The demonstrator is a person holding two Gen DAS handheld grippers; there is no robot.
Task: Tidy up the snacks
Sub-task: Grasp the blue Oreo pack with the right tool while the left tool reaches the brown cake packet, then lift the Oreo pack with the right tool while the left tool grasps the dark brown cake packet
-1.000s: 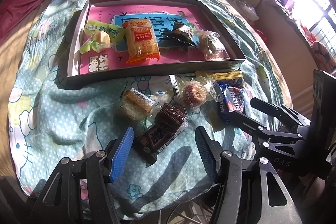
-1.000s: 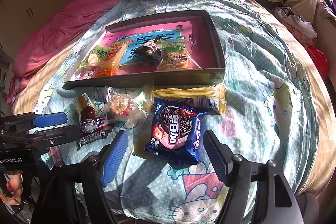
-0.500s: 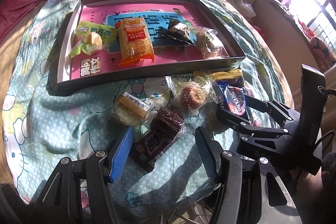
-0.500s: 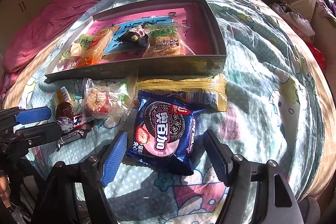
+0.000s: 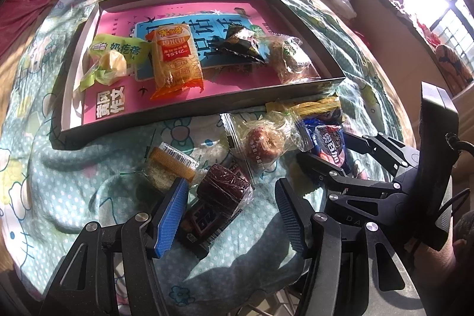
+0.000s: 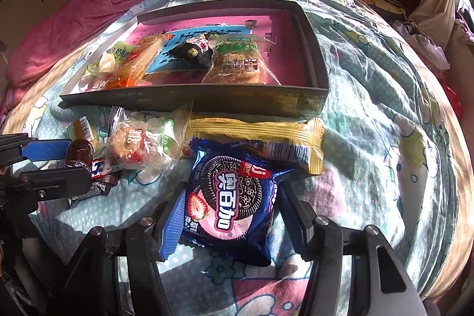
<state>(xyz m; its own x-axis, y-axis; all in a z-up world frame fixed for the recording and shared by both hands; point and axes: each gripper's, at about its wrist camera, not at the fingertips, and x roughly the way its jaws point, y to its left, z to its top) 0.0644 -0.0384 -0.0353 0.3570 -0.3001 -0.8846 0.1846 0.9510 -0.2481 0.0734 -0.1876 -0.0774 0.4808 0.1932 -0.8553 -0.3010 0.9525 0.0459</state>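
While sunlight falls across the bed, the scene is set out thus:
Right gripper (image 6: pixel 231 212): its jaws are closing around the dark blue foil cookie packet printed with a sandwich cookie and strawberry (image 6: pixel 234 197); both pads appear to press the packet's sides.
Cookie packet: it is seen lying on the pale blue cartoon-print bedspread (image 6: pixel 370 123), overlapped onto a yellow crimped wrapper (image 6: pixel 266 132).
Left gripper (image 5: pixel 231 215): its jaws are held spread, with a dark brown cake in clear wrap (image 5: pixel 219 197) between them; contact by the pads cannot be made out.
Tray: four snacks are held in a shallow grey box with a pink printed floor (image 5: pixel 192 111).
Loose snacks: a round pastry in clear wrap (image 5: pixel 263 141) is seen just in front of the box.
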